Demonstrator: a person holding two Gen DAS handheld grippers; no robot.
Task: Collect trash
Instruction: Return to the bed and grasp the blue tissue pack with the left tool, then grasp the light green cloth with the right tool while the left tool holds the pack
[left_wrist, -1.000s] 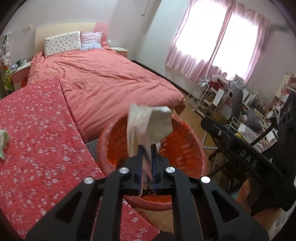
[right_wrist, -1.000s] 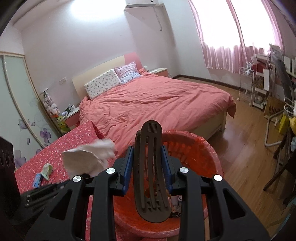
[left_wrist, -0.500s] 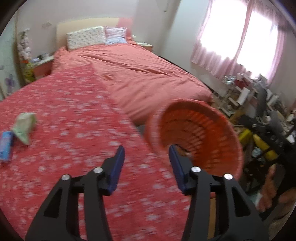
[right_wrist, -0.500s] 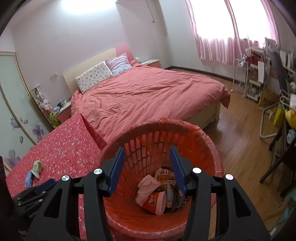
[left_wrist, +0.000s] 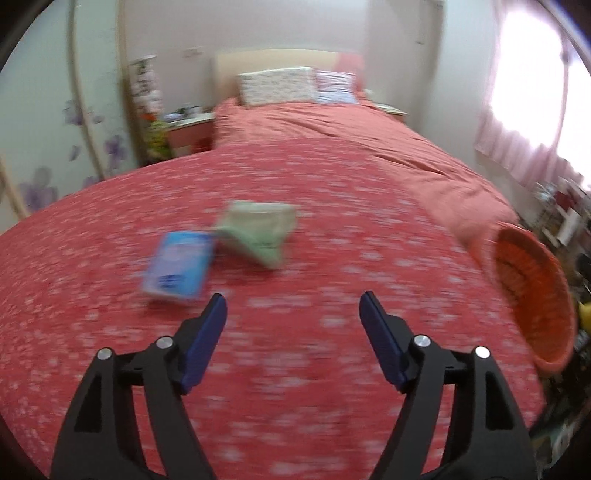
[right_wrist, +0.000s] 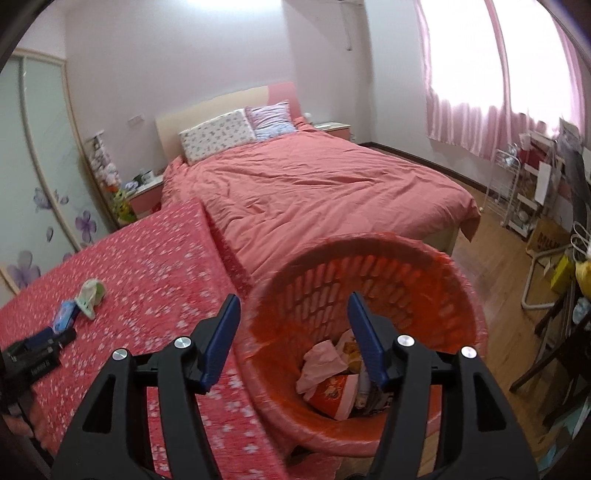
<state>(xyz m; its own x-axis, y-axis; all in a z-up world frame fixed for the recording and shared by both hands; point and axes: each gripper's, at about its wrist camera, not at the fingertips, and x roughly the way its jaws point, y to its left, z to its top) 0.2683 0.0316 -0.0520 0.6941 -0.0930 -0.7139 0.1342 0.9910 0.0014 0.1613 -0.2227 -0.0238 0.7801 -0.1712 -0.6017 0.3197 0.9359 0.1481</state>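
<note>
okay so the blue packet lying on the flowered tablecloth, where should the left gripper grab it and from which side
Probably across the narrow width of the blue packet, coming down from above. It lies flat on the flowered tablecloth, so there seems no way to get under it. The crumpled green wrapper sits at its far right corner, so stay at the near end. The left gripper is open and empty; its jaws have just been opening.

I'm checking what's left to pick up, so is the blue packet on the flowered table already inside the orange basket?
No, the blue packet lies on the flowered table beside a pale green wrapper, far from the orange basket.
</note>
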